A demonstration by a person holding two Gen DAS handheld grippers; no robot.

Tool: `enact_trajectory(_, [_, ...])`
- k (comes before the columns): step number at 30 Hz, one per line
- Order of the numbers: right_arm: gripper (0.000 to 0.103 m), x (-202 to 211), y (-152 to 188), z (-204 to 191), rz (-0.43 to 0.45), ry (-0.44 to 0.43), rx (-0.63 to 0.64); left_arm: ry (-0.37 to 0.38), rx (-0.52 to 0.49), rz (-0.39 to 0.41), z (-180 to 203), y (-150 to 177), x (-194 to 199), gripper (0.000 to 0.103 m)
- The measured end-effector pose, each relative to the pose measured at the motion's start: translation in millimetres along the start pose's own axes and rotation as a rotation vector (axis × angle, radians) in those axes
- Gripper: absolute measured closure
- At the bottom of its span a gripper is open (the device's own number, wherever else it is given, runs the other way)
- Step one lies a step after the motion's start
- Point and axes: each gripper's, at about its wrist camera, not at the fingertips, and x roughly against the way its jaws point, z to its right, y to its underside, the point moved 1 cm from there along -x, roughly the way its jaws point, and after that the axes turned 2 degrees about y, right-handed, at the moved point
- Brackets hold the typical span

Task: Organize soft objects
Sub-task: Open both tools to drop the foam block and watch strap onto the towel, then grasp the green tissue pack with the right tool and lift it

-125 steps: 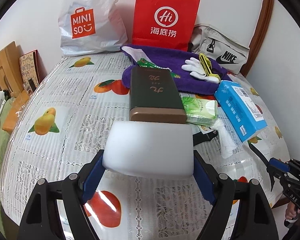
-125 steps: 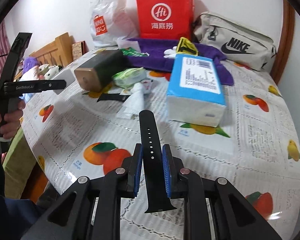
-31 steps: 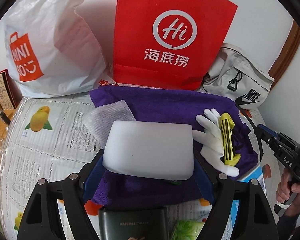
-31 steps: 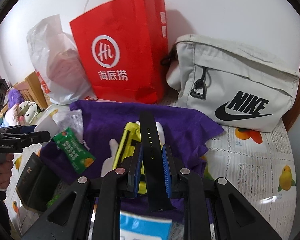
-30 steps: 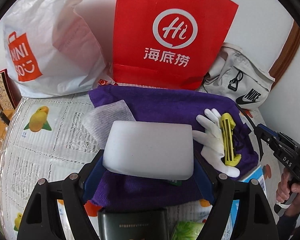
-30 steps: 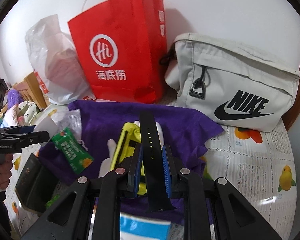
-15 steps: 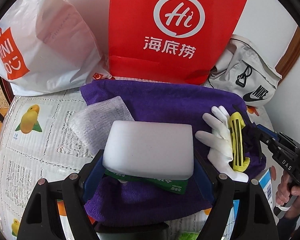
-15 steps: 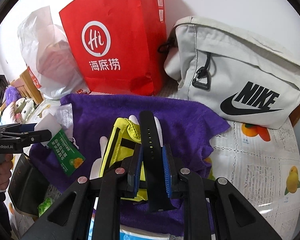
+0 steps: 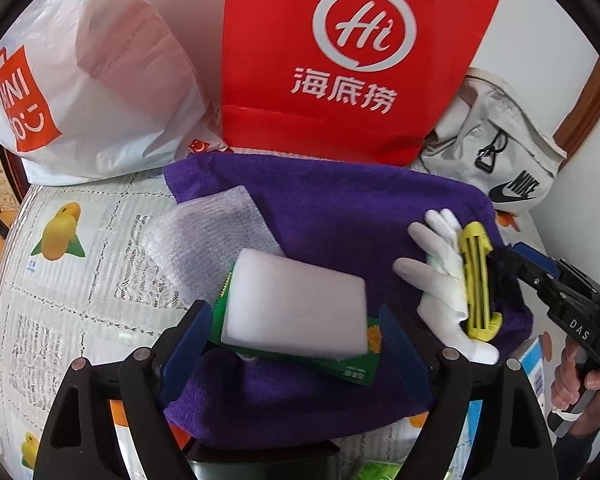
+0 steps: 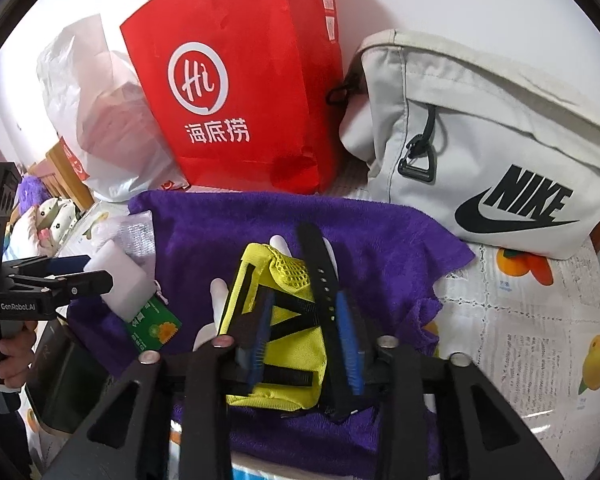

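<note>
Fruit-print tablecloth [image 9: 80,280] w/ purple towel [image 9: 340,208]; white wall [image 10: 460,0] behind.

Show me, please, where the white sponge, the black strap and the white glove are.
white sponge [image 9: 296,304], left wrist view, middle of top face.
black strap [image 10: 320,272], right wrist view, holed middle.
white glove [image 9: 440,276], left wrist view, palm.

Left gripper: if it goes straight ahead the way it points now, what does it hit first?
Probably the white foam block lying between its open fingers on the purple towel; beyond that, the red paper bag. Depth is uncertain.
</note>
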Motion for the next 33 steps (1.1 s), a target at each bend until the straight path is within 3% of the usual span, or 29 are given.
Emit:
enact_trajectory(8, [0.062,26,9,-18,0.014,-0.007,0.010,0.003,0.017,0.028,-1,7,26,0.018])
enact_trajectory(17, [0.052,63,39,-54,0.031,-0.037,0.027,0.015,0.031,0.082,-14,34,66,0.019])
enact_trajectory(26, [0.028,78,74,-106,0.037,-0.071,0.111,0.020,0.005,0.110,-28,73,102,0.019])
enact_trajectory(33, [0.018,67,98,-141,-0.009,-0.096,0.185,0.039,0.029,0.088,-46,95,110,0.019])
